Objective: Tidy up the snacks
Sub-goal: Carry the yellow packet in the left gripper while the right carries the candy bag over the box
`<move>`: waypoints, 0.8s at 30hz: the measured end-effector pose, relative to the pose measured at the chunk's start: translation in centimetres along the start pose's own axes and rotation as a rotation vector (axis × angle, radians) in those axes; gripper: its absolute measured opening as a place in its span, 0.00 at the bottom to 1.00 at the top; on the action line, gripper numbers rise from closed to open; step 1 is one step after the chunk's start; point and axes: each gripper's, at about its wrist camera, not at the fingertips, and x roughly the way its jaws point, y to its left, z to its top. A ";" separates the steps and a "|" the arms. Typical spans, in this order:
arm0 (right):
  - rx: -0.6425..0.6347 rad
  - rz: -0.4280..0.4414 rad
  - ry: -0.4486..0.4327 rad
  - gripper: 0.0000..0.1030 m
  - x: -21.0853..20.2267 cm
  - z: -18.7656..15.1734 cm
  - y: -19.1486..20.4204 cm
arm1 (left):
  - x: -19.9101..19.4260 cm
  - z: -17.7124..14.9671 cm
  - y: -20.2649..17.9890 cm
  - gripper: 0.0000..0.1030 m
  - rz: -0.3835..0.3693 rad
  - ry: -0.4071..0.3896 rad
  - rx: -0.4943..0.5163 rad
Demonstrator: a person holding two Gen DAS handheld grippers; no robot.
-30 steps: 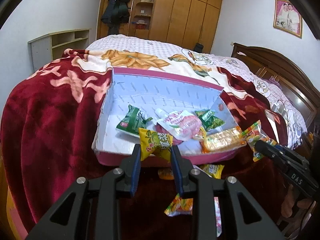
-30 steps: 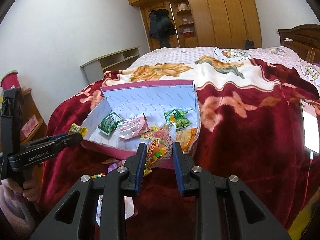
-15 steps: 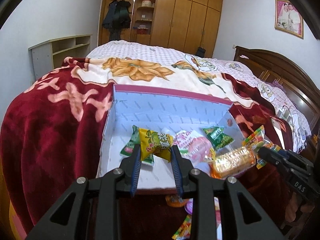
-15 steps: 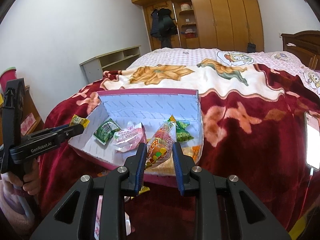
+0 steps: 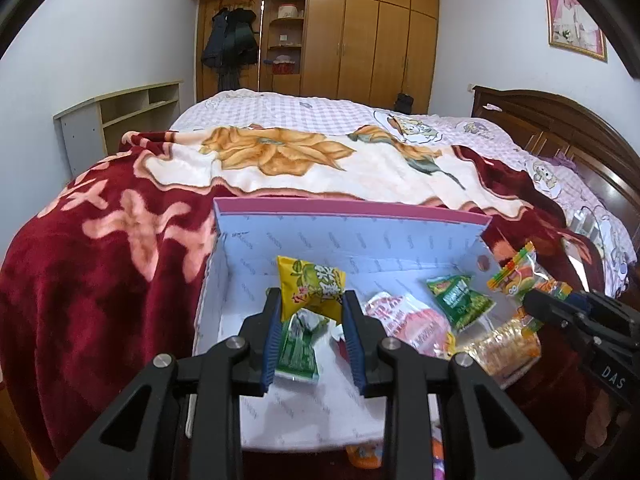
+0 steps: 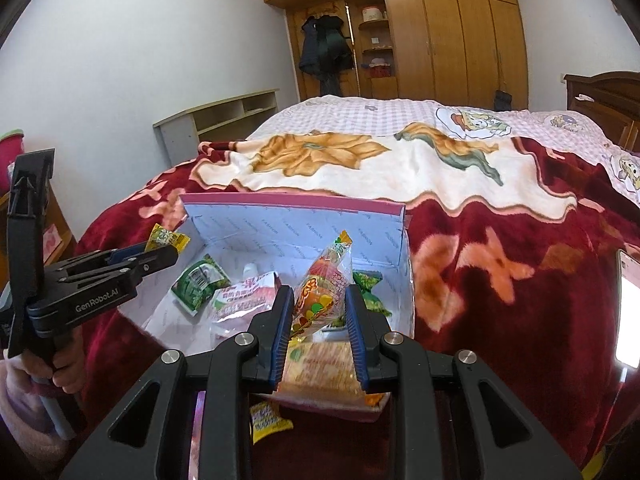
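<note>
An open pink box with a pale blue lining (image 5: 352,236) (image 6: 296,224) lies on the red flowered blanket. My left gripper (image 5: 310,312) is shut on a yellow snack packet (image 5: 312,288) and hangs over the box's left part. My right gripper (image 6: 318,312) is shut on an orange candy bag (image 6: 324,288) over the box's right part. Inside the box lie a green packet (image 5: 298,350) (image 6: 200,282), a pink packet (image 5: 408,324) (image 6: 248,300), another green packet (image 5: 460,300) and an orange wafer pack (image 5: 504,348) (image 6: 320,372).
Loose packets lie on the blanket in front of the box (image 6: 268,420) (image 5: 364,452). A lit phone (image 6: 630,308) rests on the blanket to the right. A low shelf unit (image 5: 120,120) stands by the left wall, wardrobes (image 5: 360,40) behind, a wooden headboard (image 5: 560,128) at right.
Both grippers have moved forward with their packets, from in front of the box's near edge to above its inside. The box looks larger and closer in both views.
</note>
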 end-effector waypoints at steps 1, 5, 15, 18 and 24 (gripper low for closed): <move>0.000 -0.001 0.000 0.27 0.3 0.1 -0.1 | 0.4 0.1 0.0 0.29 0.002 0.002 -0.003; -0.001 -0.008 0.013 0.27 1.6 0.5 -0.1 | 1.5 0.3 0.0 0.29 0.003 0.015 -0.014; -0.032 -0.046 0.025 0.27 4.3 1.4 -0.1 | 4.2 0.4 0.2 0.29 0.023 0.048 -0.025; -0.029 -0.048 0.038 0.27 5.1 1.3 -0.3 | 4.7 0.3 0.4 0.29 0.025 0.059 -0.030; -0.027 -0.063 0.055 0.27 6.2 1.1 -0.5 | 5.6 0.2 0.8 0.30 0.033 0.078 -0.041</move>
